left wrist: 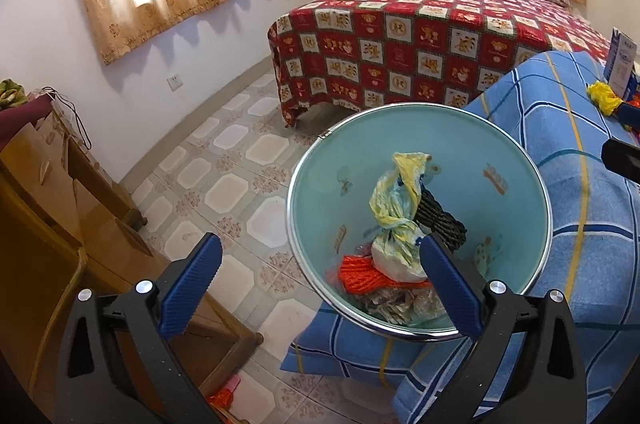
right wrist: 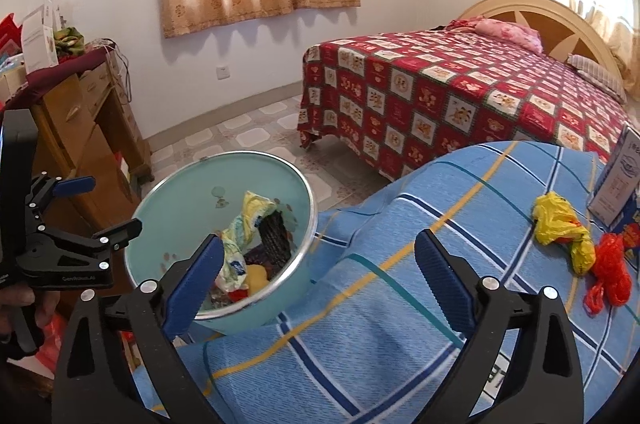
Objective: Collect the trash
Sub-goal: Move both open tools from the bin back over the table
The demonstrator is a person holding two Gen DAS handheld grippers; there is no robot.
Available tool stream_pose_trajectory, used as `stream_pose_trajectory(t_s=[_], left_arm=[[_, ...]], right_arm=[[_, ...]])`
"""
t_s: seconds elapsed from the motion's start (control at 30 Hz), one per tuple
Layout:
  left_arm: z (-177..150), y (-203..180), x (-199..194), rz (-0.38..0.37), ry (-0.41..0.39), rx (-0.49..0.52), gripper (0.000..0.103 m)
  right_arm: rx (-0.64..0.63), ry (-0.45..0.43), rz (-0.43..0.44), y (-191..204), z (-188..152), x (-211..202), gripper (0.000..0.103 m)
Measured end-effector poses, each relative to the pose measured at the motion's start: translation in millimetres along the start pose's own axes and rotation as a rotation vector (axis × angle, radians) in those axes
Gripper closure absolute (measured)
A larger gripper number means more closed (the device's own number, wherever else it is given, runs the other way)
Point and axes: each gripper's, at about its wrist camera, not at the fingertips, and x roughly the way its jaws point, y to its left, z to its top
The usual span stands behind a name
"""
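Above the bin, the left gripper gaped empty; the right gripper hung spread over the blanket. Two bags lay near the blanket's right edge. Reaching across might nudge the bin, perched at the left edge, off.
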Motion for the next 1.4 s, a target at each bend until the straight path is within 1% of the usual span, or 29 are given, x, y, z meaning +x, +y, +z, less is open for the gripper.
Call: stream_pose_trajectory(t_s=[0.4, 0.63, 1.0, 1.27, 1.4], left_arm=[[6, -40, -1, -0.045, -0.005, 0.06, 0.006], [18, -67, -3, -0.075, -0.019, 0.084, 0.006], [44, -124, -1, -0.135, -0.048, 0.129, 0.006], [65, -175, 0, -0.184, -0.059, 0.2, 0.006], [75, -192, 3, -0.183, -0.075, 0.209, 0.006]], right_arm=[[0.032, 0.003, -0.081, -33, -14, -15, 0.007], [0.051, 0.005, -0.119, -53, -25, -26, 0.006], [0.136, 0.019, -0.225, -110, -49, -55, 0.006], [0.233, 0.025, -0.318, -161, -68, -80, 0.006], [0.287, 0.024, -0.373, -185, -75, -88, 0.006]])
